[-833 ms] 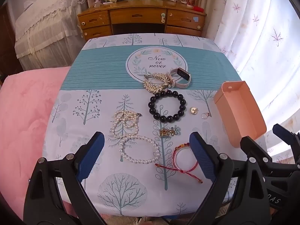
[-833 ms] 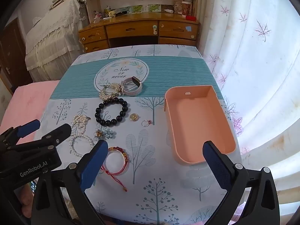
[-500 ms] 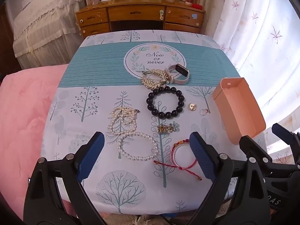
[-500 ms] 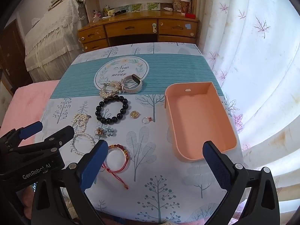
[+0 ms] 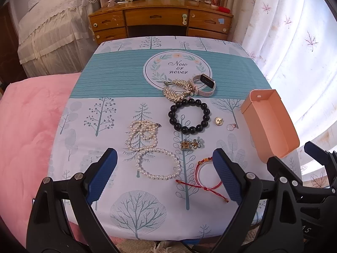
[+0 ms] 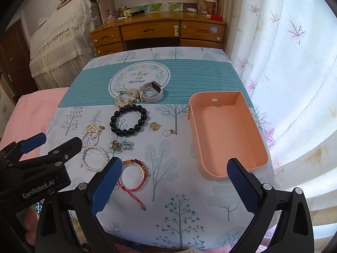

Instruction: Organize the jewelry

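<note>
Both sets of jaws stand spread wide with nothing between them, poised over the near edge of the worktop (image 5: 101,88) before any piece has been lifted. The left gripper (image 5: 165,176) tilts downward over the pearl bracelet (image 5: 158,164), with the red cord bracelet (image 5: 207,176) just beside its right-hand jaw, which suggests one of these nearest pieces is the likely first pick. The right gripper (image 6: 174,186) hangs between that red cord bracelet (image 6: 133,175) and the peach tray (image 6: 226,135), apparently ready to ferry items across.

The jewelry lies loose on the tree-print cloth, grouped left of centre: a heaped pearl strand (image 5: 143,130), a black bead bracelet (image 5: 189,116), a flower brooch (image 5: 191,144), a gold leaf bracelet (image 5: 178,89) touching a white smartwatch (image 5: 203,84), and apart from them a gold pendant (image 5: 218,120) and a small ring (image 5: 231,126).

The tray sits empty at the worktop's right edge, near the curtain (image 6: 294,63), its open top facing up to receive the pieces. A wooden desk (image 5: 161,21) stands beyond.
</note>
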A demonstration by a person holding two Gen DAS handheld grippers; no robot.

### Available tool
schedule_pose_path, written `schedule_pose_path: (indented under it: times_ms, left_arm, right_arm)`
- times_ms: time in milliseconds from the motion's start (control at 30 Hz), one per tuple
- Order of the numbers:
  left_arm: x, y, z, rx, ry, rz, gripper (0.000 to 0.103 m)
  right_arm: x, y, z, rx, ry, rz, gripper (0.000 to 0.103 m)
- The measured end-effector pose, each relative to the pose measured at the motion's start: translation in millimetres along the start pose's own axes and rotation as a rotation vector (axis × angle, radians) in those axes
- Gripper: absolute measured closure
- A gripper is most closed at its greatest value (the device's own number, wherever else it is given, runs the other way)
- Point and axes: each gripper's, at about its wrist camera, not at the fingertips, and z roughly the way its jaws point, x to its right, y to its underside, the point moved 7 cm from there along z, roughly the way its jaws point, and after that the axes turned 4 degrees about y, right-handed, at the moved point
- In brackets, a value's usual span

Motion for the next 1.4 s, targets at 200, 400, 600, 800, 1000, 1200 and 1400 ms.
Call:
schedule_pose_path:
  times_ms: [200, 400, 600, 800, 1000, 1200, 1400]
  left_arm:
    - [0, 1, -1, 0.0, -0.013, 0.002, 0.012]
    - [-2, 1, -1, 0.0, -0.021, 0.003, 0.012]
    - [-3, 1, 0, -0.002, -0.037, 0.014, 0.012]
    - [-3, 1, 0, 0.004, -0.038, 0.016, 0.012]
    - [-3, 3, 1, -0.001, -0.043, 0.022, 0.012]
    - [-6, 2, 3, 0.005, -0.051, 0.01, 0.012]
    - [-27, -2, 8, 0.0, -0.034, -0.068, 0.012]
  right_arm:
    - [-1, 1, -2, 0.0, -0.007, -0.006, 0.004]
    - [-3, 2, -1, -0.006, -0.011, -0.014, 0.006]
    - [-6, 2, 2, -0.015, -0.015, -0.022, 0.008]
    - [-9, 2, 4, -0.022, -0.015, -0.032, 0.014]
    - [-11, 3, 8, -0.034, -0.018, -0.036, 0.017]
    - [-14, 4, 11, -0.039, -0.016, -0.044, 0.019]
    - [-15, 4, 14, -0.049, -0.019, -0.033, 0.023]
